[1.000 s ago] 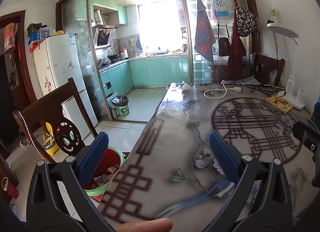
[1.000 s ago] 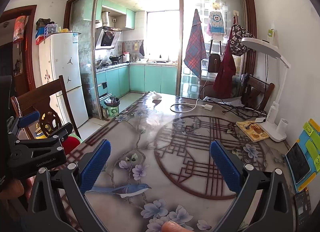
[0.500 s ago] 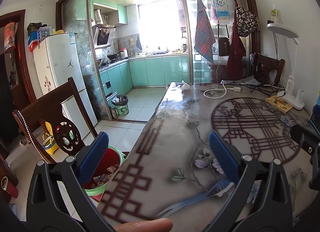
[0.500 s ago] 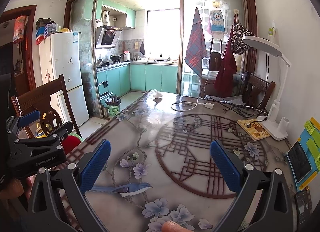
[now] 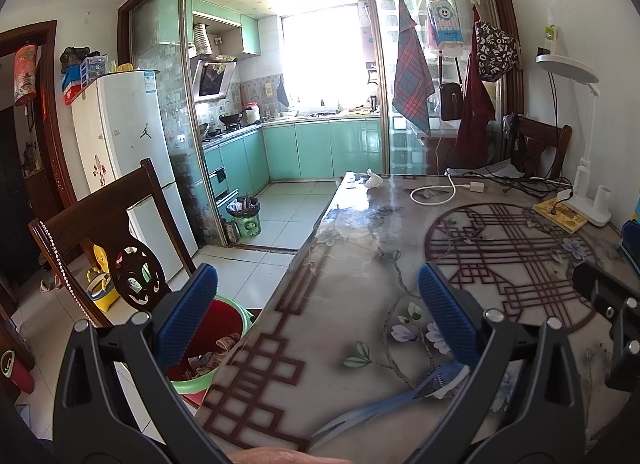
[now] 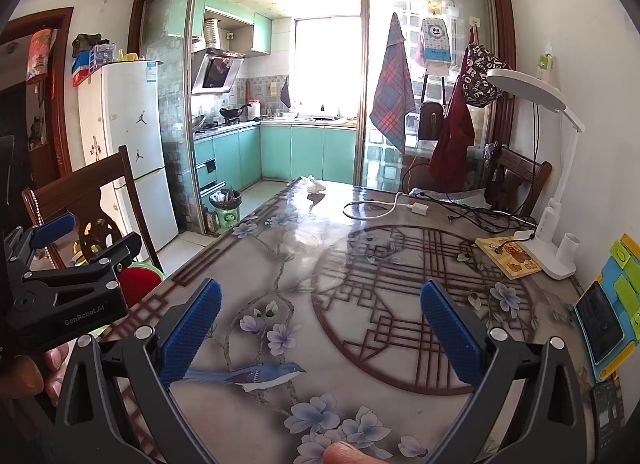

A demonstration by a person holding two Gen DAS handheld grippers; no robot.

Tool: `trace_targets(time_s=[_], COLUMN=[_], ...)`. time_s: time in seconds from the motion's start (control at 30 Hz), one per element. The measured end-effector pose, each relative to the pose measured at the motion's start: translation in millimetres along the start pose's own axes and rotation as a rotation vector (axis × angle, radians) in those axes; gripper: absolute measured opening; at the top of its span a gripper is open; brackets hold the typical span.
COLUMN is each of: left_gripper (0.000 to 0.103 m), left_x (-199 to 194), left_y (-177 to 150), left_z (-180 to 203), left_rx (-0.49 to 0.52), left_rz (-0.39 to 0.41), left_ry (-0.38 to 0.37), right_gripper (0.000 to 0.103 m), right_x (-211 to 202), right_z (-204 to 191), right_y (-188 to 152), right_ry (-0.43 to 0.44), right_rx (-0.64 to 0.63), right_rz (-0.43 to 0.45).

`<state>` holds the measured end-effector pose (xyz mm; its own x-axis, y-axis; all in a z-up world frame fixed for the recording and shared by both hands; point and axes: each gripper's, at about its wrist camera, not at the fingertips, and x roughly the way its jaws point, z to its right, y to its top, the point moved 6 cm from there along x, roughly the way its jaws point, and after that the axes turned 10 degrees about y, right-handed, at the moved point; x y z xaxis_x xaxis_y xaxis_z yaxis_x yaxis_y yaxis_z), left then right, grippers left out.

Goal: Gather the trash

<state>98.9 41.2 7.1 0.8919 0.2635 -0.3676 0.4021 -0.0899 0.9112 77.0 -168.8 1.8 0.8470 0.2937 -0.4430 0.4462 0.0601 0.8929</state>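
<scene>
- Two grippers, both spread wide with nothing between the pads: left gripper (image 5: 316,316), right gripper (image 6: 320,328).
- One piece of trash visible: a crumpled white tissue (image 5: 374,179) at the far end of the table (image 5: 360,264), near the left edge. Same tissue from the right wrist view (image 6: 316,185).
- Progress, my read: the tissue hasn't been picked up, so that pickup is not started. The red bin (image 5: 218,338) on the floor just beside the table's near-left corner already has scraps in it; can't tell where they came from.
- Tissue vs tools: well apart from both, straight ahead down the table, slightly left of the right gripper's centreline.
- The bin sits low beside the left gripper, partly behind its left pad.
- Cable (image 6: 372,209), booklet (image 6: 508,258) and lamp (image 6: 552,223) on the far right side look like keepers, not trash.
- Left: reach the tissue, grip it, bring it to the bin.
</scene>
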Motion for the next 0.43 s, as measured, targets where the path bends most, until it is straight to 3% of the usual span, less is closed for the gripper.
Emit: trace_targets(time_s=[0.27,0.43], left_gripper=[0.098,0.098], left_x=[6,9], left_y=[-1,-4], left_z=[-4,-5], left_rx=[-0.044,-0.031], left_rz=[-0.042,-0.054], left_ry=[-0.023,0.008], right_gripper=[0.097,0.097], right_x=[1,1], right_z=[1,1], right_y=[0,1], right_ry=[0.002,-0.001], right_rx=[-0.002,0.0], right_rz=[-0.001,0.0])
